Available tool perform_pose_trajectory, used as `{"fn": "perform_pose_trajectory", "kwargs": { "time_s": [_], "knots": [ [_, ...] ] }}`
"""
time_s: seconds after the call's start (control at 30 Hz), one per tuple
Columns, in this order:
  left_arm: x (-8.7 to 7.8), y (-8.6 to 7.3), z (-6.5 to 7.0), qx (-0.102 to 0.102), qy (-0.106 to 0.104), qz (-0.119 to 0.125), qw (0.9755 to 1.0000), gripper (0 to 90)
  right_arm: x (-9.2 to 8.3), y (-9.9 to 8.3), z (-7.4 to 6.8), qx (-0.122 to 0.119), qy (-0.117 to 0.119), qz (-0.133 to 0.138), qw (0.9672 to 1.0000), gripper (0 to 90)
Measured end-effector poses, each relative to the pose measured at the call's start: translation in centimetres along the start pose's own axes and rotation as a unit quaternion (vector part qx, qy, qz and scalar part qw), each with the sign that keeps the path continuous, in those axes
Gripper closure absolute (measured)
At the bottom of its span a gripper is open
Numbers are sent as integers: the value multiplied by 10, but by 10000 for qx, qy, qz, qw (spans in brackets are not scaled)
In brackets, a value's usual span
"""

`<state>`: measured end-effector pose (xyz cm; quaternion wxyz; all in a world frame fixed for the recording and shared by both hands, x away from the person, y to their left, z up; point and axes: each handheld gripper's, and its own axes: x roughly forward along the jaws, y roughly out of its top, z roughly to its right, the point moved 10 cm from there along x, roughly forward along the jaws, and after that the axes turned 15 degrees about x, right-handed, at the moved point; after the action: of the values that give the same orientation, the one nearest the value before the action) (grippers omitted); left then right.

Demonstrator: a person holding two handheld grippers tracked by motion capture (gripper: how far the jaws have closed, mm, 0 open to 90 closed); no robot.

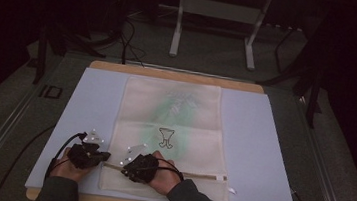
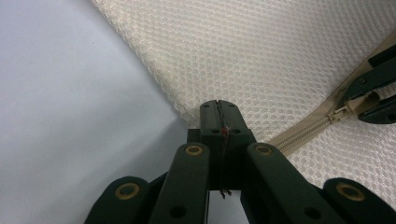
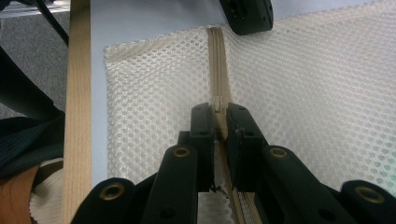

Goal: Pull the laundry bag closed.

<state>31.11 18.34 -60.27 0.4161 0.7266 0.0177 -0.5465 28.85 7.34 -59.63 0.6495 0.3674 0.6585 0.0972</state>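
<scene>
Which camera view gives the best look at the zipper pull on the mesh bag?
The right gripper view: the zipper pull sits close up between that hand-held gripper's jaws. The left gripper view shows the pull smaller, near the right edge. In the high view the right hand covers it.
</scene>
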Motion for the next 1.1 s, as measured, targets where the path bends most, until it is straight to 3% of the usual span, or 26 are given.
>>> {"fn": "perform_pose_trajectory", "kwargs": {
  "time_s": [1.1],
  "knots": [
    [0, 0, 0, -21, 20, 10, 10000, 899, -17, -22, 10, 124, 59, -41, 9999, 822]
  ]
}}
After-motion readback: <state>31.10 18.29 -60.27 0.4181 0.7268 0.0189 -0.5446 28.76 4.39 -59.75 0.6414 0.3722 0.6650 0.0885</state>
